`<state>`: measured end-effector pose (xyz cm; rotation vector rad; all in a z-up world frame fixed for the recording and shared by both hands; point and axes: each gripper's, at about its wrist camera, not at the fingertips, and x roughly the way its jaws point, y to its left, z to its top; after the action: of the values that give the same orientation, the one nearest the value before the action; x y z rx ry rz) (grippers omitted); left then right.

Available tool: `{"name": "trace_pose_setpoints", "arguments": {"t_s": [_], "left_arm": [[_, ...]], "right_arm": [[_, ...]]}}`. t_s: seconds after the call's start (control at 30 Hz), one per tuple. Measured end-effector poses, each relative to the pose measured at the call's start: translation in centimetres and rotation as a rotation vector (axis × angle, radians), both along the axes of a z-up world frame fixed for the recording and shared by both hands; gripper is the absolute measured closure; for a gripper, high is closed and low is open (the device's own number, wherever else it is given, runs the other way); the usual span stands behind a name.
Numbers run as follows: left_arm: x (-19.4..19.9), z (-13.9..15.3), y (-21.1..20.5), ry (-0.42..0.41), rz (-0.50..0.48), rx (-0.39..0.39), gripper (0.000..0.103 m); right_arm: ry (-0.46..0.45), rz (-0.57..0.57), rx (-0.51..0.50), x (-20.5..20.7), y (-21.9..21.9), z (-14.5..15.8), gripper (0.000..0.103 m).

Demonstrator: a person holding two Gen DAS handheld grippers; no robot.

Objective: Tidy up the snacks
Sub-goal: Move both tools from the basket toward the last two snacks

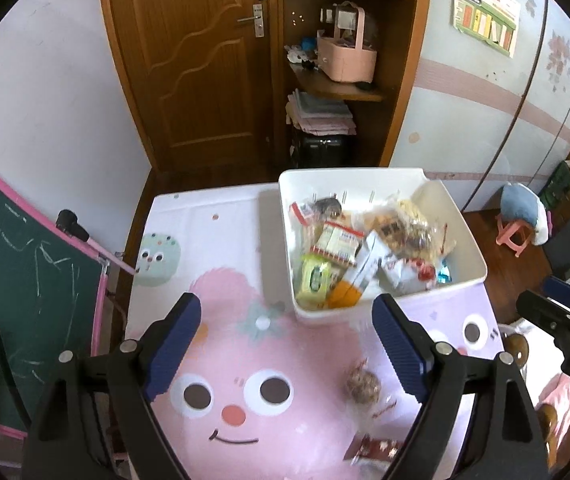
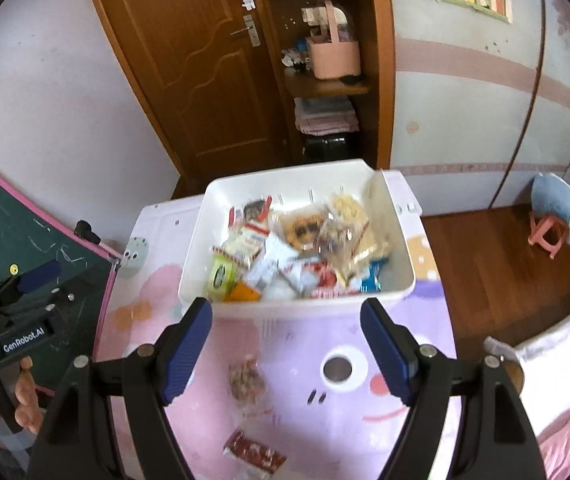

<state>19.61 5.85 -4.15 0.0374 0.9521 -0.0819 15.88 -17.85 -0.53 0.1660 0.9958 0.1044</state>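
- The worktop (image 1: pixel 213 248) in front of you is covered with a pink and lilac cartoon-face cloth; it carries everything the task concerns.
- The white bin (image 1: pixel 473 248) sits on the far half of that worktop, toward the door, and is already heaped with wrapped snacks (image 1: pixel 349 256): a yellow-green packet at its near left corner, an orange one beside it, red-and-white wrappers in the middle, clear bags at the far right.
- Your left gripper (image 1: pixel 287 344) points steeply down over the pink face, with its jaws spread wide and nothing between the blue pads (image 1: pixel 173 344); it is released and touches nothing.
- Your right gripper (image 2: pixel 287 350) tilts down the same way, just short of the bin's near wall (image 2: pixel 305 308); its jaws also stand wide apart, empty, clear of the bin and the cloth.
- In the right wrist view your left hand (image 2: pixel 25 396) wraps the handle of its gripper at the lower left, fingers curled around it, in front of the green chalkboard (image 2: pixel 45 240).
- Two snacks lie loose on the cloth, outside the bin: a clear bag holding a brown round cake (image 1: pixel 363 386) near the left gripper's right pad, and a dark red flat packet (image 1: pixel 373 450) closer to you, at the worktop's near edge.
- Both loose snacks lie apart from each other and from either gripper.
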Motion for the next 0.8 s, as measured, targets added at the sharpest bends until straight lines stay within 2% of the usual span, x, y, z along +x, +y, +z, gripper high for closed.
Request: {"name": "trace_pose_setpoints", "arguments": {"t_s": [0.27, 0.47, 0.6, 0.8], "left_arm": [[-3.9, -2.1, 0.4, 0.041, -0.044, 0.003, 0.016], [-6.7, -4.6, 0.8, 0.100, -0.125, -0.029, 0.016], [-8.9, -8.2, 1.6, 0.166, -0.166, -0.040, 0.016], [-10.5, -14.5, 1.9, 0.289, -0.198, 0.009, 0.016]], "right_arm": [[0.013, 0.013, -0.038, -5.0, 1.1, -1.4, 0.026], [0.080, 0.154, -0.015, -8.6, 3.6, -5.9, 0.026], [0.115, 0.238, -0.062, -10.7, 5.7, -9.2, 0.026], [0.179, 0.327, -0.123, -12.2, 8.1, -14.7, 0.026]]}}
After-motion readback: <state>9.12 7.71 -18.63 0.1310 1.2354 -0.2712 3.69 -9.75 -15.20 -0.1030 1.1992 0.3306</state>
